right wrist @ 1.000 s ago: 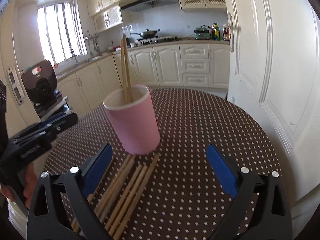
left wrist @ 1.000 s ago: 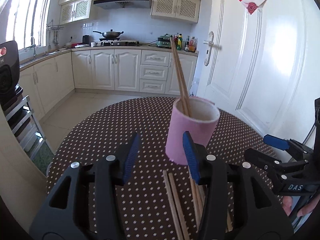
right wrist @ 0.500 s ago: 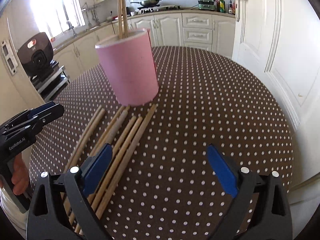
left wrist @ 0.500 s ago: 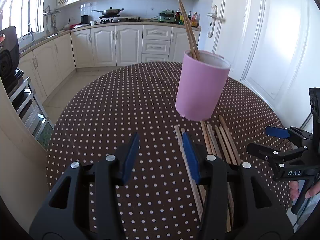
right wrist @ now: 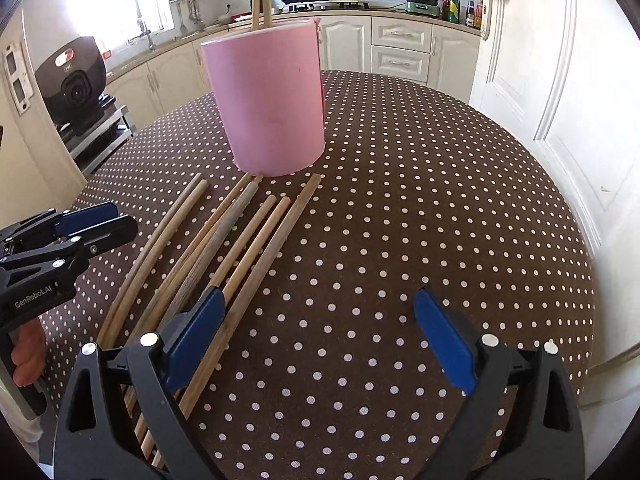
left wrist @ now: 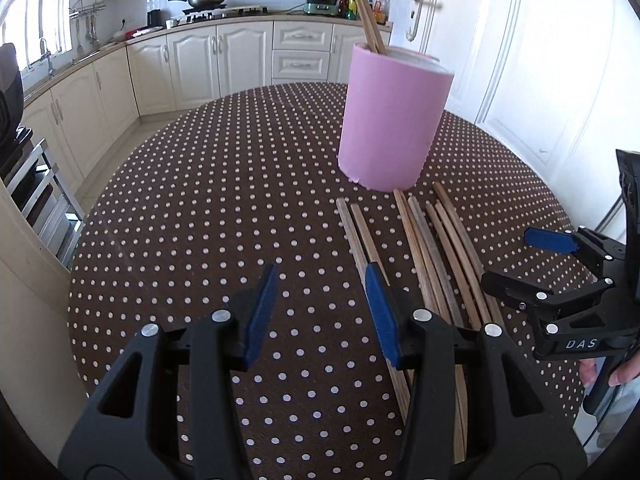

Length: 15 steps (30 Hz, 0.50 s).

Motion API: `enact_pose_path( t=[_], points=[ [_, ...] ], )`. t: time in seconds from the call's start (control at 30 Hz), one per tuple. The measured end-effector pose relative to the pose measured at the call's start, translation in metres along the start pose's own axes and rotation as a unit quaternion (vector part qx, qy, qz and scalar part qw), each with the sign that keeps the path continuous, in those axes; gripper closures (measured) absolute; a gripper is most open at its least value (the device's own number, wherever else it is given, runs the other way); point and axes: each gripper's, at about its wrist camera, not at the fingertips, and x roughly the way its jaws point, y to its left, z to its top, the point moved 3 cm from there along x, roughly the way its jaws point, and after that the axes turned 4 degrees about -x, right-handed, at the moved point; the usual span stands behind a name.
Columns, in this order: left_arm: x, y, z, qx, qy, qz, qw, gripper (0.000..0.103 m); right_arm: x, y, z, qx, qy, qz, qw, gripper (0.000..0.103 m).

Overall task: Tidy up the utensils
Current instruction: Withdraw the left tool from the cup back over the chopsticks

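Both grippers have dipped toward the brown polka-dot table [left wrist: 192, 208] since a second ago, bringing the loose wooden chopsticks [right wrist: 240, 248] in front of the tall pink cylindrical holder [left wrist: 390, 120] into fuller view. Best pick one outer stick — not a bundle. The left gripper [left wrist: 322, 316] stands half-spread, the right gripper [right wrist: 316, 340] wide apart — neither holds anything, both in front of the holder.

Both tongs lower (tilted further down)

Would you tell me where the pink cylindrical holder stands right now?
The pink cylindrical holder stands upright on the dotted table, just beyond the loose wooden chopsticks.
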Motion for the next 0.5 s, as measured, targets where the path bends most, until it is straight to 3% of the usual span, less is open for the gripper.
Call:
enact_pose_path(
  t=[0.5],
  points=[
    [0.008,-0.005,-0.001,0.001,0.015,0.001,0.9999,0.058,0.004,0.012,0.003,-0.016,-0.004,-0.033,0.999,0.011]
  ],
)
